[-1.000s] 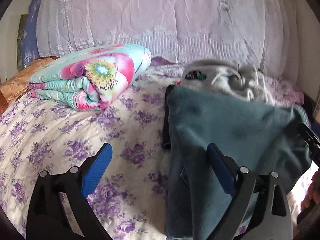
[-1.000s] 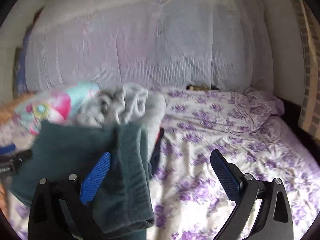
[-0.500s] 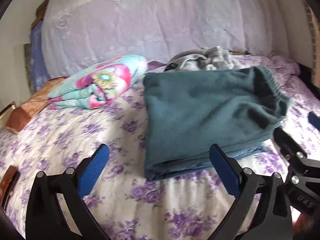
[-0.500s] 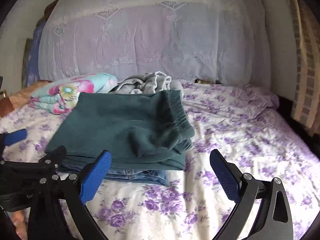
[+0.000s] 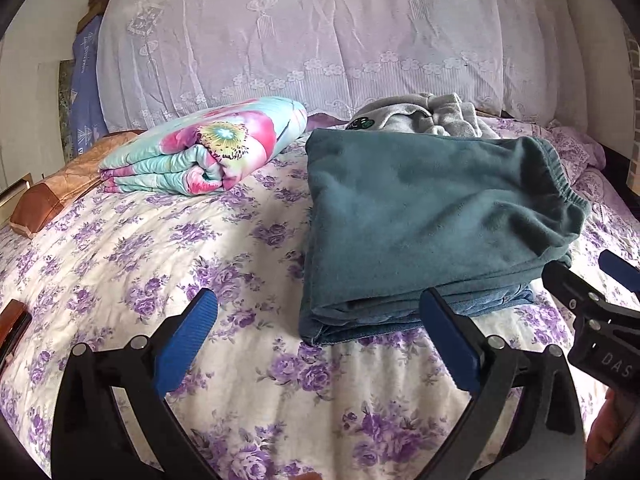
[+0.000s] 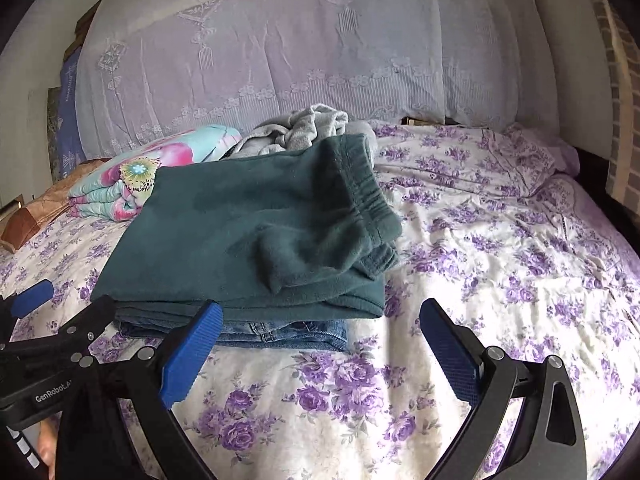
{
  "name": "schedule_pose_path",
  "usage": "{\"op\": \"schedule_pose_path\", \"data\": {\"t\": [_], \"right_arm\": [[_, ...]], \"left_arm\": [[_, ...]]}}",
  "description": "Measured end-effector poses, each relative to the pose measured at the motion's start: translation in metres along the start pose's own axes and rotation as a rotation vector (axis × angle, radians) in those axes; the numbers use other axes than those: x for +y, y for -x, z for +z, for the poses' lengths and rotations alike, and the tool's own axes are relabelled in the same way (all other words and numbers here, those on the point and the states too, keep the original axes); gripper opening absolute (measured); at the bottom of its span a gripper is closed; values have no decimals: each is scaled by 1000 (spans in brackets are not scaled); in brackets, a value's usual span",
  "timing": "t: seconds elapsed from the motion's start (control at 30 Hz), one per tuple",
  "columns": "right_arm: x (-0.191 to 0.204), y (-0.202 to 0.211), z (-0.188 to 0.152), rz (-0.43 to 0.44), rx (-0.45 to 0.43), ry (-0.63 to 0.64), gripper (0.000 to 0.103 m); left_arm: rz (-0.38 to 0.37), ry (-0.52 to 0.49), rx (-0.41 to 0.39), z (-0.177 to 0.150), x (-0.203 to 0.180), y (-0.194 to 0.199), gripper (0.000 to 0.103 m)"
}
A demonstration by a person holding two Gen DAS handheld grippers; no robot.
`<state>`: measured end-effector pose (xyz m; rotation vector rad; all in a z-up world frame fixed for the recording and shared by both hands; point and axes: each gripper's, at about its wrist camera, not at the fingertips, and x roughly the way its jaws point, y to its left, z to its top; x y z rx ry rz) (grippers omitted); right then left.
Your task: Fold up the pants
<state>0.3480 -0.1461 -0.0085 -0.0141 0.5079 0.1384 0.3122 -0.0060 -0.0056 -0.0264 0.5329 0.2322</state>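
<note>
Tongs are gaping wide on both sides: the left gripper [image 5: 318, 344] and the right gripper [image 6: 320, 354] are each gripping nothing, hovering just short of the near edge of the teal pants [image 5: 420, 216]. In the left view the pants are sitting at about two o'clock from the blue pads; in the right view they are lying at eleven o'clock. They are resting folded on top of folded blue jeans [image 6: 280, 334], whose denim edge is peeking out underneath.

Folding is looking nearly finished, as I judge it. One flap near the elastic waistband [image 6: 368, 200] is bunching and curling over at the right side, so the sensible thing is pinching that loose corner lightly and smoothing it flat without dragging the stack off the jeans.

Beneath everything a purple-flowered bedspread [image 6: 500, 260] is wrinkling softly. A rolled floral quilt [image 5: 208, 152] is lying at ten o'clock, a grey garment [image 5: 420, 118] is heaping behind the pants at twelve, and a lilac lace cover [image 5: 340, 32] is draping the headboard beyond.
</note>
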Motion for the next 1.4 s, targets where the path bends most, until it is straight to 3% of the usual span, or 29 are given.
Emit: {"op": "schedule_pose_path", "data": {"t": [0.2, 1.4], "right_arm": [[6, -1, -1, 6, 4, 22, 99], [2, -3, -2, 9, 16, 11, 99]], "left_arm": [[-37, -6, 13, 1, -1, -3, 98], [-55, -59, -20, 0, -9, 0, 98]]}}
